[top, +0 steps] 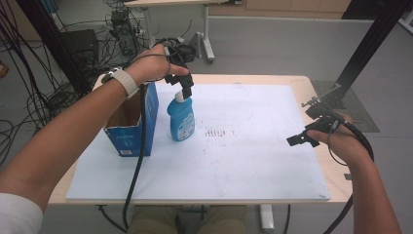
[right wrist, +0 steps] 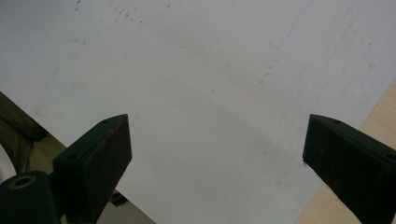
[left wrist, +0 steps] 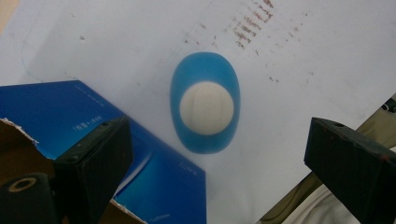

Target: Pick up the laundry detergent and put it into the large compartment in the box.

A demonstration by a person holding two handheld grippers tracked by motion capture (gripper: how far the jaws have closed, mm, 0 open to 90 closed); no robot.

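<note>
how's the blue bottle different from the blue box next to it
The blue bottle is rounded and closed with a white cap; the blue box is square-edged and open on top, brown inside. The bottle is a lighter blue, the box darker. The left gripper hangs open over the bottle, not the box. Both stand upright on the white board.

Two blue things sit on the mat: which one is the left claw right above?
The blue bottle with the white cap. The left claw hangs open directly over that cap, while the open-topped blue box stands beside the bottle, off to one side.
</note>
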